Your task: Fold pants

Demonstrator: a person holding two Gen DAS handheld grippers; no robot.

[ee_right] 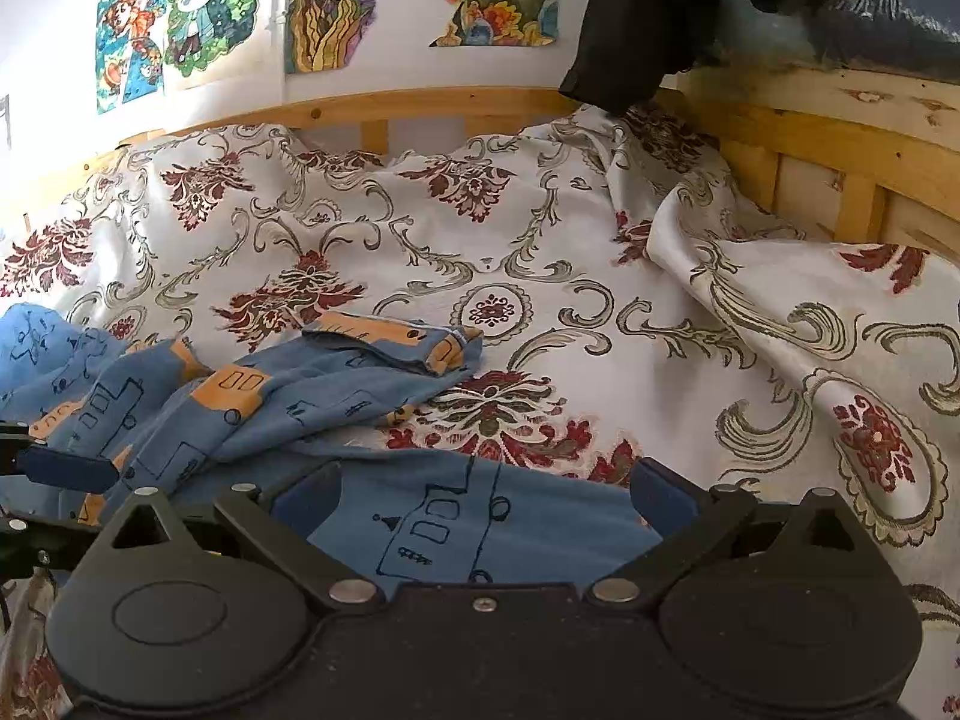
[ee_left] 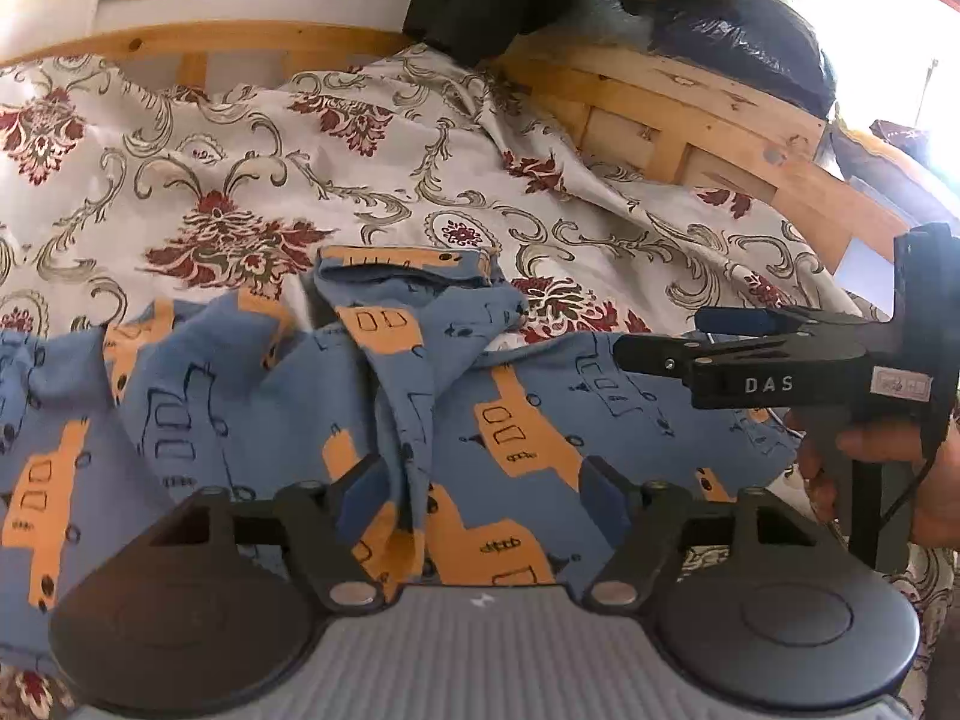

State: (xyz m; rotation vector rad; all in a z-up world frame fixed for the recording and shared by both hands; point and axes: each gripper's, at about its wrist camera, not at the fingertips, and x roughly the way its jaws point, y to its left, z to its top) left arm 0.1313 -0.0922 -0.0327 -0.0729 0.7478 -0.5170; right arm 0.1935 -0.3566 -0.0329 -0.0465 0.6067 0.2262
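Note:
Blue pants (ee_left: pixel 528 420) printed with orange vehicles lie crumpled on a floral bedspread (ee_left: pixel 240 180). One leg is twisted, and its cuff (ee_left: pixel 408 267) points toward the headboard. My left gripper (ee_left: pixel 486 498) is open low over the pants, with a raised ridge of fabric between its fingers. My right gripper (ee_left: pixel 660 336) comes in from the right just above the cloth, held by a hand (ee_left: pixel 870 450). In the right wrist view the right gripper (ee_right: pixel 483 504) is open over a flat part of the pants (ee_right: pixel 456 522). The cuff (ee_right: pixel 390 342) lies ahead to the left, and a left gripper finger (ee_right: pixel 66 468) shows at the left edge.
A wooden bed rail (ee_right: pixel 420 102) runs along the back and right side (ee_right: pixel 840 138). A black garment (ee_right: pixel 636 30) hangs over the corner beside a dark plastic-wrapped bundle (ee_right: pixel 870 6). Colourful pictures (ee_right: pixel 180 18) hang on the wall. The bedspread bunches in folds at the right (ee_right: pixel 690 228).

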